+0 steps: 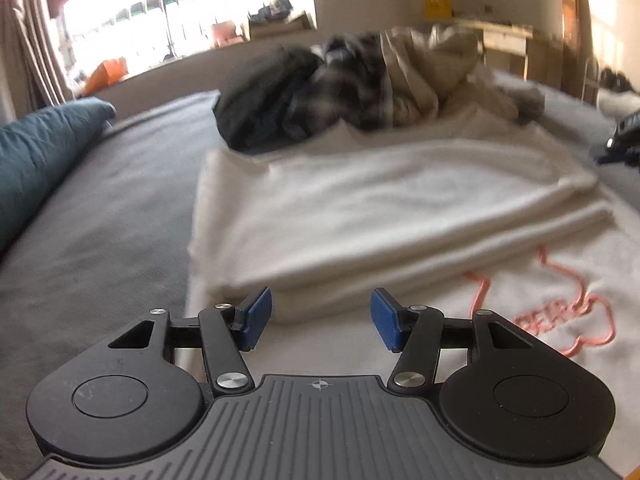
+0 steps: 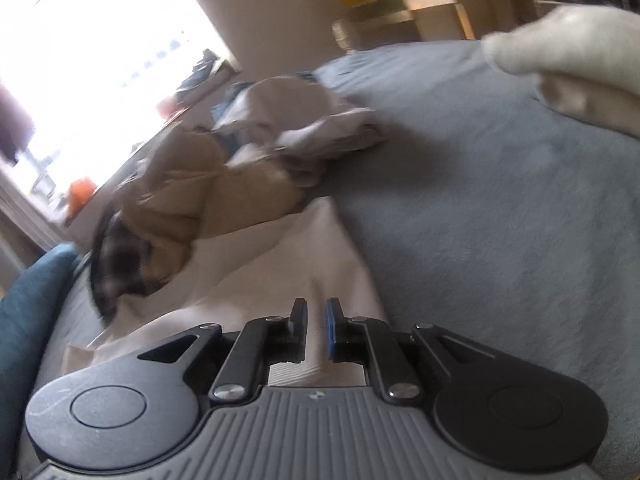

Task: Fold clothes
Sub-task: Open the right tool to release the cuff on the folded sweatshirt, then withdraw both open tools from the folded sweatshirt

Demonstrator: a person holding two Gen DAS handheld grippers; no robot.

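Observation:
A cream sweatshirt (image 1: 380,208) with a pink outline print (image 1: 576,312) lies on the grey bed cover (image 1: 100,220), its far part folded over in layers. My left gripper (image 1: 320,318) hovers over its near edge, open, with nothing between the blue pads (image 1: 256,320). My right gripper (image 1: 618,140) shows dark at the right edge of that view. In the right wrist view the right gripper (image 2: 317,320) sits low over the cream sweatshirt (image 2: 280,264). Its jaws stand a narrow gap apart, with only the cloth beneath showing through and nothing pinched.
A heap of unfolded clothes (image 1: 360,88), dark, plaid and beige, lies beyond the sweatshirt; the same heap (image 2: 224,184) is blurred. A teal pillow (image 1: 40,152) lies at the left. A pale bundle (image 2: 568,40) rests far right on the bed cover (image 2: 500,220). A wooden desk (image 1: 504,40) stands behind.

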